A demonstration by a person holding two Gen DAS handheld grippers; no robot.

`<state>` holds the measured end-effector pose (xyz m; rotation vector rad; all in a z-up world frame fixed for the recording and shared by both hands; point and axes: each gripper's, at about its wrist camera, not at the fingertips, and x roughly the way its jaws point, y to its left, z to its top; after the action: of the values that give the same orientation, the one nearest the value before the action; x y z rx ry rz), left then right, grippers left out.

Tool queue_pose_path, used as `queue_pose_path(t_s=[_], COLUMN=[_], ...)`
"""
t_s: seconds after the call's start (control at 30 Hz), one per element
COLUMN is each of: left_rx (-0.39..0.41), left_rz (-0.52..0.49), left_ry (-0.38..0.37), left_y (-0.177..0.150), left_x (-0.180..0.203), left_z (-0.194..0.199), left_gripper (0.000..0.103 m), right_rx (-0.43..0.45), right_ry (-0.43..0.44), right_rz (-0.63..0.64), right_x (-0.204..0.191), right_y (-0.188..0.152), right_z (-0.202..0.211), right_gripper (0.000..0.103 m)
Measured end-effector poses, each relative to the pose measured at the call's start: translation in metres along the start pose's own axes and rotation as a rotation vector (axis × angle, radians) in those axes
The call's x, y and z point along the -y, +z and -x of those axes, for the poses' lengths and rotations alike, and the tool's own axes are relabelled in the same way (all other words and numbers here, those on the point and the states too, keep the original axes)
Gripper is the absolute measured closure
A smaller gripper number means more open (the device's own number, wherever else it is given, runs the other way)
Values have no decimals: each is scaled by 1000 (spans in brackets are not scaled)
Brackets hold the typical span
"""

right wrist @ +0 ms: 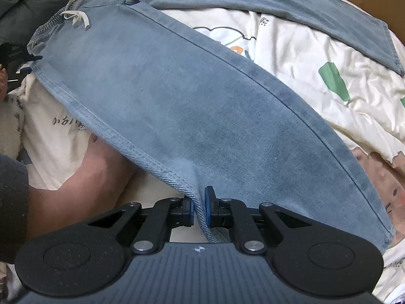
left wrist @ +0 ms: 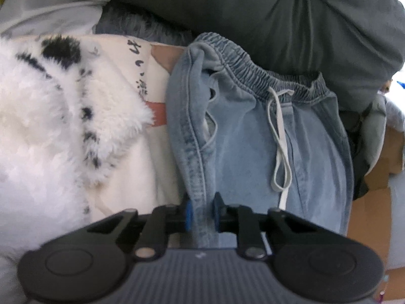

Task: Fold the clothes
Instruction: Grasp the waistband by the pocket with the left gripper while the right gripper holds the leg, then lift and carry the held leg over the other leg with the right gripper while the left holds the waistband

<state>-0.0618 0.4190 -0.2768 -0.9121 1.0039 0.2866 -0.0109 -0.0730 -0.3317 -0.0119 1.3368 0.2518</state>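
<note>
Both jaws pinched on denim trousers (left wrist: 253, 139)

Left hand-held gripper (left wrist: 202, 212) pinches the side seam of light-blue jeans (left wrist: 253, 126)

In the left wrist view the jeans (left wrist: 253, 139) fill the centre, waistband toward the top, drawstring (left wrist: 278, 139) lying on them. A fleece blanket (left wrist: 50, 126) lies at left, a dark garment (left wrist: 278, 20) across the top. In the right wrist view the jeans (right wrist: 189, 101) run from upper left to lower right over a printed bedsheet (right wrist: 303, 63).
</note>
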Motion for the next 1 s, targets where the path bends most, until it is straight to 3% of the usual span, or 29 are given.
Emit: queue_pose_path(t_s=[0.2, 0.5, 0.73, 1.0], left_rx=[-3, -24, -11, -7], left_rz=[-49, -123, -197, -251], left_ry=[41, 54, 25, 51], left_y=[7, 16, 27, 27], left_x=[1, 36, 78, 126], left_z=[20, 37, 42, 42], left_gripper=[92, 94, 95, 95], right_rx=[17, 55, 97, 132], right_ry=[13, 12, -11, 2], right_rz=[-4, -9, -56, -86], right_x=[1, 8, 16, 32], right_y=[6, 22, 41, 59], right_z=[15, 43, 64, 82], right_gripper=[98, 100, 100, 100])
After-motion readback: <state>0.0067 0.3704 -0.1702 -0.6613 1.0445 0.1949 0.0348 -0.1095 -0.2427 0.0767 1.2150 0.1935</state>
